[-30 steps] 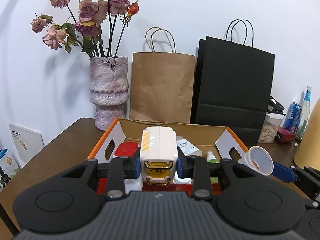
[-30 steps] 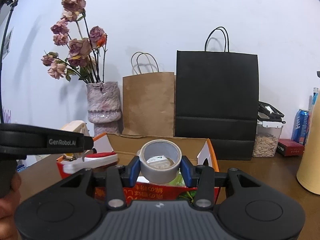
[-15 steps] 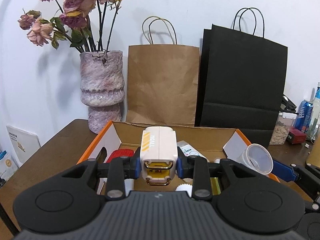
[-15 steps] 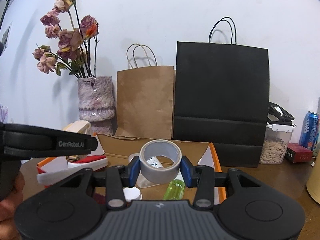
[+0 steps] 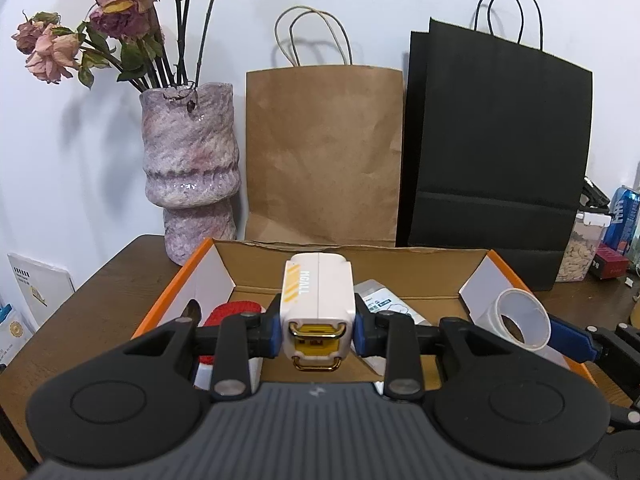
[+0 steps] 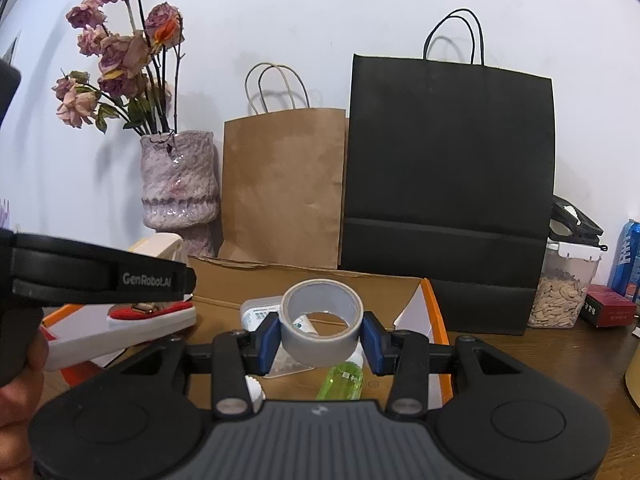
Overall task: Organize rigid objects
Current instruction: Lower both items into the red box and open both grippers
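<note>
Cardboard box [image 5: 404, 268] is already taking in a red-topped piece, a tube and a green bottle [image 6: 342, 380]. I am carrying a white case [image 5: 318, 300] clamped in my left gripper [image 5: 318, 334] and a tape roll [image 6: 322, 326] squeezed in my right gripper [image 6: 322, 338], both hanging over the box; I judge both drops are pending.

White box [image 5: 318, 294] (gold clasps) and grey tape roll [image 6: 321, 326], both held above carton [image 5: 404, 270].

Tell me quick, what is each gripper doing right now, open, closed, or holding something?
Left gripper: closed on the white and yellow box, over the cardboard box.
Right gripper: closed on the roll of grey tape.
</note>
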Motion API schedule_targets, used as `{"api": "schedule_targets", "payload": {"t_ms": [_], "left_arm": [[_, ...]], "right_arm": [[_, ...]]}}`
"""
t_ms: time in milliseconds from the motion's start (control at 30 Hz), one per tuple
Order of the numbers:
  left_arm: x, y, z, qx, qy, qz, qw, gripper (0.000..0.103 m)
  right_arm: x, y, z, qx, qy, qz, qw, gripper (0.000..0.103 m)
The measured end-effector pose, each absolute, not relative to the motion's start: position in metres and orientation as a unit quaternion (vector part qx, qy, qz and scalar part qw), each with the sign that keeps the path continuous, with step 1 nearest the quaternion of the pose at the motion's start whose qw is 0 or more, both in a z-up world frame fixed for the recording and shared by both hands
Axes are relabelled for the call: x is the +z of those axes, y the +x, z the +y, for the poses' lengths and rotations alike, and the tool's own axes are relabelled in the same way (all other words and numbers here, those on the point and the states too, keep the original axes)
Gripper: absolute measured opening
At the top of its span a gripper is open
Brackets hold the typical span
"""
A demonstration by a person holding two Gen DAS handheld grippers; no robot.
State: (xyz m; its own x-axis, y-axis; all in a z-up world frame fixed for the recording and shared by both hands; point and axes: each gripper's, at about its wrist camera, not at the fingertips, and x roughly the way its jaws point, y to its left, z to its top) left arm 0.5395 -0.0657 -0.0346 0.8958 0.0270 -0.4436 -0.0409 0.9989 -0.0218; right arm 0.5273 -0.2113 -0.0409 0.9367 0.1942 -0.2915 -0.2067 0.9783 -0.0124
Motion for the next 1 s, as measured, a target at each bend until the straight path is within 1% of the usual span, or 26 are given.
{"api": "schedule_targets", "payload": {"t_ms": [267,300,333,367,400,433,500,567,1000], "left_arm": [[-0.041,0.545,-0.068,0.019,-0.007,0.237,0.971,0.033],[-0.04,0.544,-0.068,0.021,-0.005,0.232,0.972,0.038],[-0.039,0.542,-0.068,0.024,-0.002,0.227,0.974,0.048],[-0.038,0.541,-0.069,0.026,0.0,0.224,0.974,0.074],[-0.037,0.539,-0.069,0.029,0.002,0.219,0.975,0.097],[-0.037,0.537,-0.069,0.034,0.004,0.211,0.977,0.103],[-0.035,0.535,-0.07,0.036,0.007,0.202,0.979,0.103],[-0.034,0.534,-0.07,0.034,0.003,0.203,0.979,0.103],[-0.034,0.533,-0.067,0.043,0.003,0.206,0.978,0.103]], "right_arm": [[-0.045,0.532,-0.21,0.106,-0.025,0.161,0.981,0.043],[-0.045,0.533,-0.211,0.105,-0.023,0.165,0.98,0.043],[-0.046,0.534,-0.211,0.104,-0.022,0.169,0.98,0.051],[-0.047,0.535,-0.212,0.101,-0.022,0.173,0.979,0.059],[-0.047,0.535,-0.212,0.098,-0.021,0.174,0.98,0.078],[-0.047,0.535,-0.213,0.094,-0.02,0.171,0.981,0.094],[-0.047,0.533,-0.214,0.094,-0.017,0.165,0.982,0.1],[-0.047,0.532,-0.214,0.094,-0.016,0.163,0.982,0.102],[-0.047,0.532,-0.214,0.09,-0.019,0.166,0.982,0.103]]}}
